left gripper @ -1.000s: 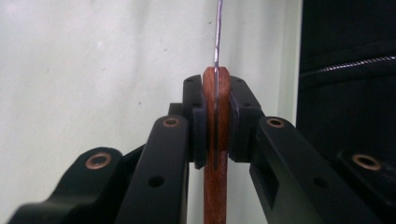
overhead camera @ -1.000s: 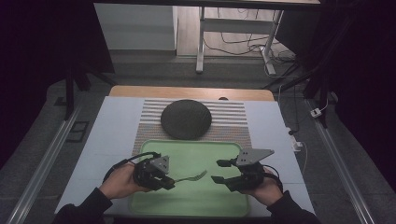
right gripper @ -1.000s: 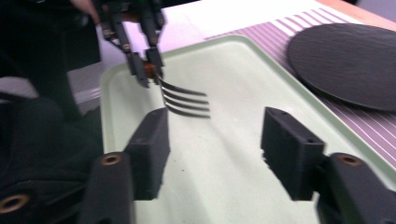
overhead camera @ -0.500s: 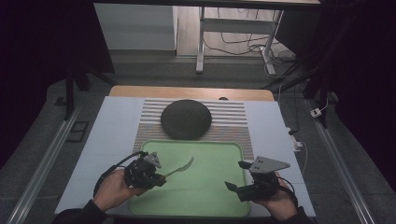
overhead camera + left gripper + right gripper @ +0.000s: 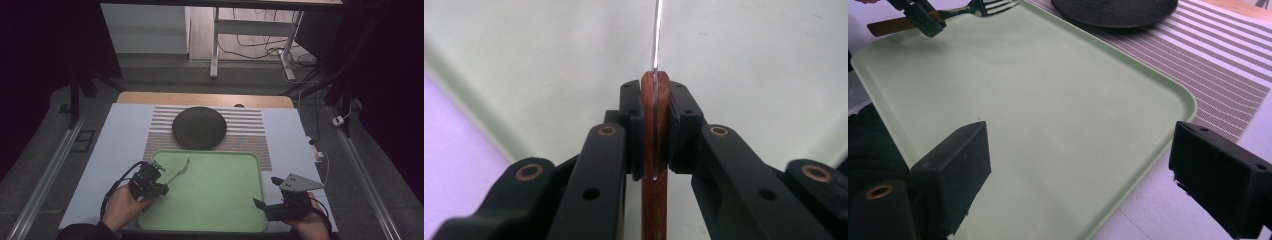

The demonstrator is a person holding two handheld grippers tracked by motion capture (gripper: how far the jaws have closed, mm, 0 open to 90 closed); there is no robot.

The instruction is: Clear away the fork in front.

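High view, fork [image 5: 179, 171] with slim metal tines and brown wooden handle clamped in the left hand-held gripper [image 5: 161, 187] over the left edge of a smooth pale-green tray [image 5: 220, 200], right hand-held gripper [image 5: 260, 205] at the tray's near right corner, black jaws just spread wide with nothing held between them, round dark matte plate [image 5: 199, 127] set on a striped woven mat [image 5: 250, 131] beyond the tray's far edge.

High view dim w/ dark edges; gripper views brighter.
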